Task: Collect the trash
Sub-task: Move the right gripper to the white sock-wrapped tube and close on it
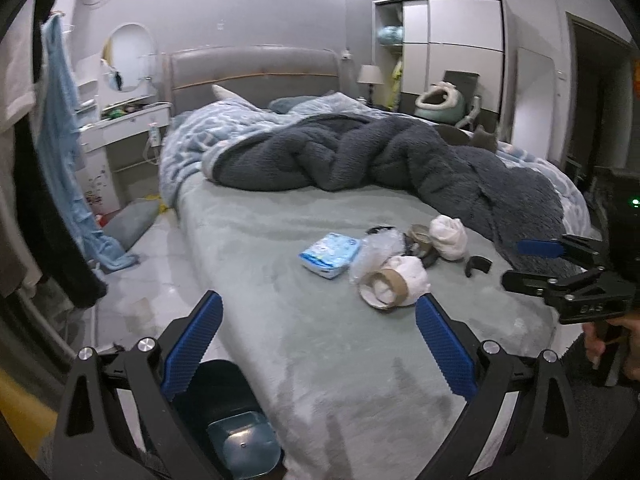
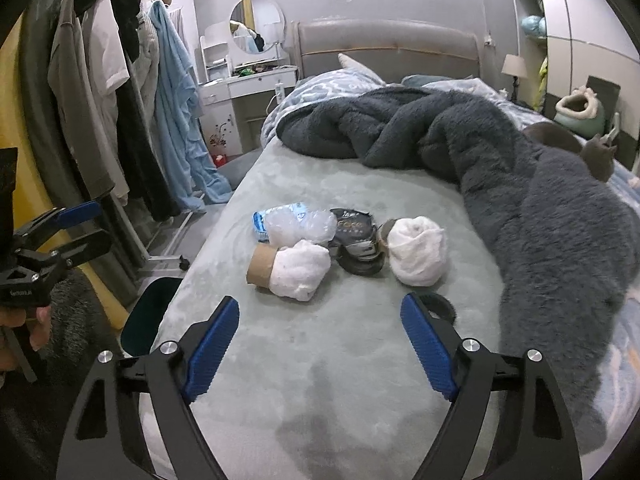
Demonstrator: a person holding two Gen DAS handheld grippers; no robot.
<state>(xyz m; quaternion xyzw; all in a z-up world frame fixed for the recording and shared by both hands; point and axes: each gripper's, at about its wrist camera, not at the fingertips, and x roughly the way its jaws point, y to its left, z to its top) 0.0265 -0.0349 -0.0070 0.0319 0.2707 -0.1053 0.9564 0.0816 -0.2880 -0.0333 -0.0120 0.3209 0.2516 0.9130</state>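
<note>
A pile of trash lies on the pale green bed (image 2: 320,360): a cardboard tube with white tissue (image 2: 292,268), a second tissue wad (image 2: 418,250), a crumpled clear plastic bag (image 2: 300,226), a black wrapper (image 2: 356,240), a blue-white tissue pack (image 1: 330,254) and a small black ring (image 2: 440,308). My left gripper (image 1: 318,340) is open and empty, above the bed's near-left edge, short of the tube (image 1: 390,286). My right gripper (image 2: 320,340) is open and empty, just in front of the pile. Each gripper shows in the other's view, my left (image 2: 74,226) and my right (image 1: 532,264).
A dark bin with a blue lid (image 1: 236,436) stands on the floor at the bed's near-left corner, also in the right wrist view (image 2: 150,316). A rumpled dark grey blanket (image 2: 500,168) covers the far and right side. A clothes rack (image 2: 120,100) stands left, a cat (image 2: 568,144) lies far right.
</note>
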